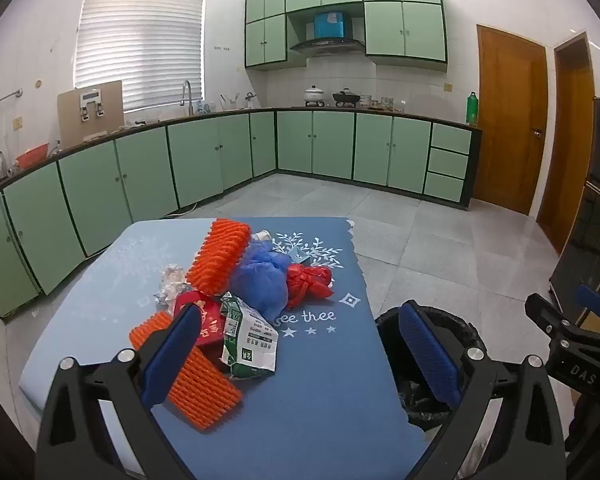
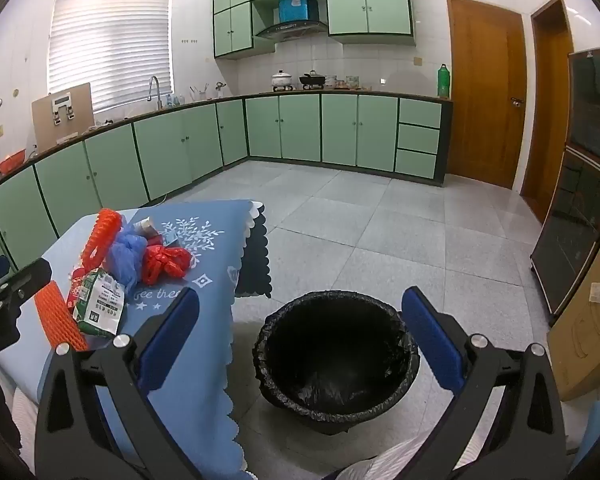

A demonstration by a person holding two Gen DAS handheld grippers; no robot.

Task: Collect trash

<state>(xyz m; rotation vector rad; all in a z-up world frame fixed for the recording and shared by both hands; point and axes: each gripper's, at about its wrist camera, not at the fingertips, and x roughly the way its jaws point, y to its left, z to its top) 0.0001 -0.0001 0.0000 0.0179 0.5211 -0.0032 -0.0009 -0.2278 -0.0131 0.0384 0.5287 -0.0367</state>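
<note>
Left wrist view, left to right. Left hand-held gripper [image 1: 300,356] was spread wide with nothing between its blue pads, hovering over the near part of the table [image 1: 320,400], which carried a blue cloth with white snowflake print. The trash pile sat in the centre-left of the frame: a crumpled white tissue [image 1: 170,280] at the pile's left edge; an orange foam net [image 1: 196,384] at lower left, partly hidden behind the left finger; a second orange foam net [image 1: 220,256] standing higher at the back; a red packet [image 1: 204,322] between them; a green-and-white milk carton [image 1: 250,340], crushed, leaning on the red packet. Right of these lay a blue plastic bag [image 1: 260,280] and, touching it, a red plastic bag [image 1: 310,284]. Lower right — the black-lined trash bin [image 1: 388,328] stood on the floor just beside the table edge, mostly hidden by the right finger.

Right wrist view. The pile appeared at centre left on the table. Right hand-held gripper [image 2: 300,340] was also wide open and held nothing — it hung above the bin, whose dark interior filled the lower centre between the fingers. Bin contents could not be made out.
</note>
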